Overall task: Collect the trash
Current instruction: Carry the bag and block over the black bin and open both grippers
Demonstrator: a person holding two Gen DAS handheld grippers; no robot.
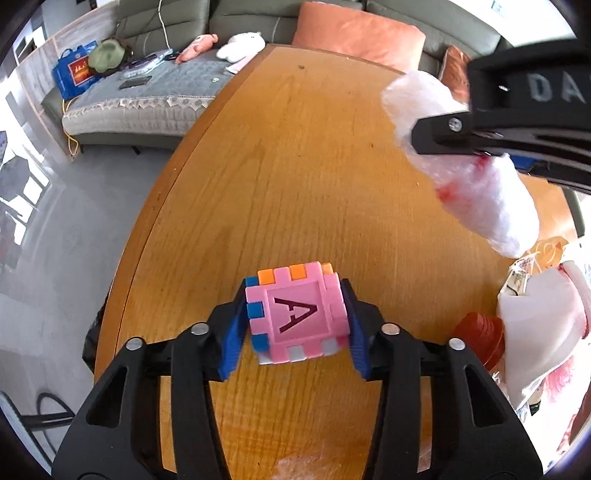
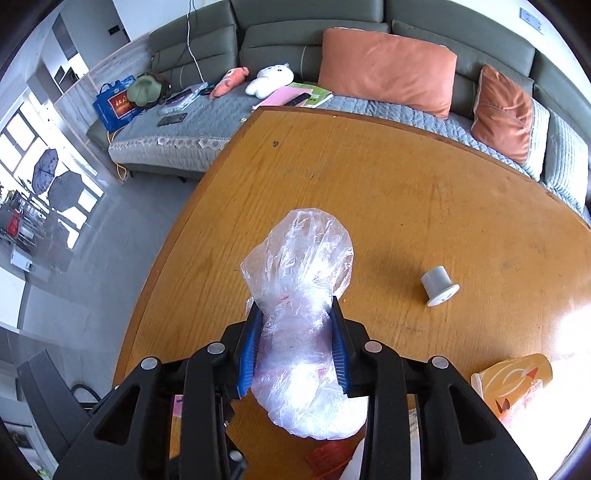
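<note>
Right wrist view shows you the room first: a grey-green sofa (image 2: 332, 33) runs along the far side, with a big orange cushion (image 2: 388, 70) and a smaller one (image 2: 504, 110) at its right, plush toys (image 2: 269, 79) and a blue bag (image 2: 114, 99) further left. Nearer you lies the wooden table (image 2: 406, 177), mostly bare in the middle. At its near right edge sits a heap of wrappers with an orange packet (image 2: 513, 380), and a small grey cup (image 2: 439, 285) stands upside down, well apart from your grip. Your right gripper (image 2: 295, 325) pinches a crumpled clear plastic bag (image 2: 299, 280), its jaws pressed into the bag's waist. In the left wrist view your left gripper (image 1: 295, 314) clamps a pink letter cube (image 1: 295, 314) just above the tabletop, with a red cap (image 1: 480, 332) near to the right.
</note>
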